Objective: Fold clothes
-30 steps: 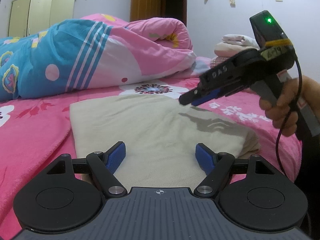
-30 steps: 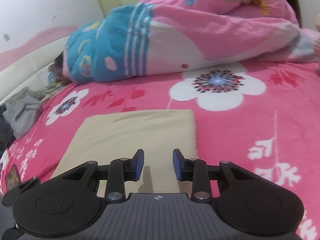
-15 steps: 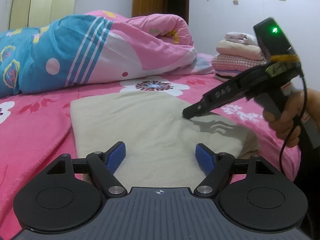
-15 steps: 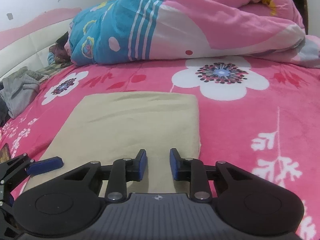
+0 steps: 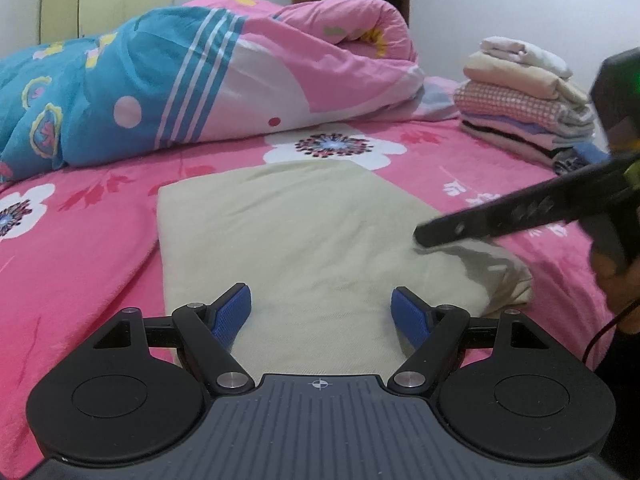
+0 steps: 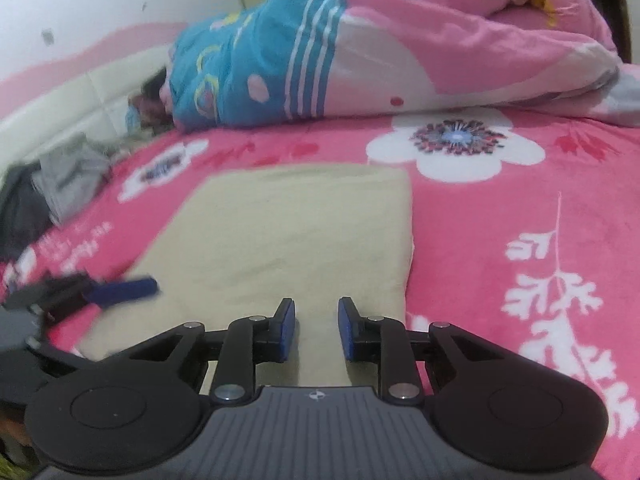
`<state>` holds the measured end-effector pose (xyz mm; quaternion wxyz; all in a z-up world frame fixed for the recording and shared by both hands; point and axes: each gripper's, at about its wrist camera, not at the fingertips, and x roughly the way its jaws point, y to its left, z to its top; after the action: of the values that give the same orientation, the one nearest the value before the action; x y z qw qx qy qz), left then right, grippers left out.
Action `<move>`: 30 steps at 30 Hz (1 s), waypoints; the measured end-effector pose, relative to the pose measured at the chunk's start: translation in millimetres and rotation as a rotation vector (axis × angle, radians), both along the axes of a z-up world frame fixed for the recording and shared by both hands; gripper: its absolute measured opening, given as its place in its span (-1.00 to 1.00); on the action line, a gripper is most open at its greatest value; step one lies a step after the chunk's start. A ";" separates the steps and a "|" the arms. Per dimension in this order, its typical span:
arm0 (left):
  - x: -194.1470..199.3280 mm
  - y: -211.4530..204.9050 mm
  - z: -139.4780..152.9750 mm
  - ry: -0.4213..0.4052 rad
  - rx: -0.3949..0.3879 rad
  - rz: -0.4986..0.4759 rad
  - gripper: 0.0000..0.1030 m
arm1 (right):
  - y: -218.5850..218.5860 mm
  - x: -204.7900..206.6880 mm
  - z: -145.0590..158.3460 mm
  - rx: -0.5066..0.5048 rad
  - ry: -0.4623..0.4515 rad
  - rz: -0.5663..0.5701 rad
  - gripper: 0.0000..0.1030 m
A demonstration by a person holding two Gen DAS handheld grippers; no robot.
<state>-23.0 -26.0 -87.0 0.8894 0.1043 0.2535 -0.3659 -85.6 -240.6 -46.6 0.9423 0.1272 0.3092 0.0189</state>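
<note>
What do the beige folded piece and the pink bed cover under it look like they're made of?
Beige folded garment: likely woven cotton, matte, with a faint diagonal weave and soft creases. Pink bed cover: probably plush fleece, with a fuzzy nap and printed white flowers. The fibre itself cannot be told.

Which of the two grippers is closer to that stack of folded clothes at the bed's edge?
Right. The right gripper is over the beige cloth's side facing the stack of folded clothes; the left gripper is further back.
</note>
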 end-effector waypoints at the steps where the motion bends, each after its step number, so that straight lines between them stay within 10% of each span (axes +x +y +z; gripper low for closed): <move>1: -0.1 -0.4 0.7 0.004 0.004 0.004 0.52 | -0.7 -3.9 4.1 0.007 -0.014 0.003 -0.51; 30: -5.6 -25.7 18.1 0.044 0.153 0.098 0.57 | 17.8 -63.9 -13.3 -0.079 -0.112 0.113 -0.46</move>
<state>-28.6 -51.7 -68.9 0.8899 0.1516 0.3048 -0.3036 -149.5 -222.8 -59.9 0.9599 0.0708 0.2630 0.0670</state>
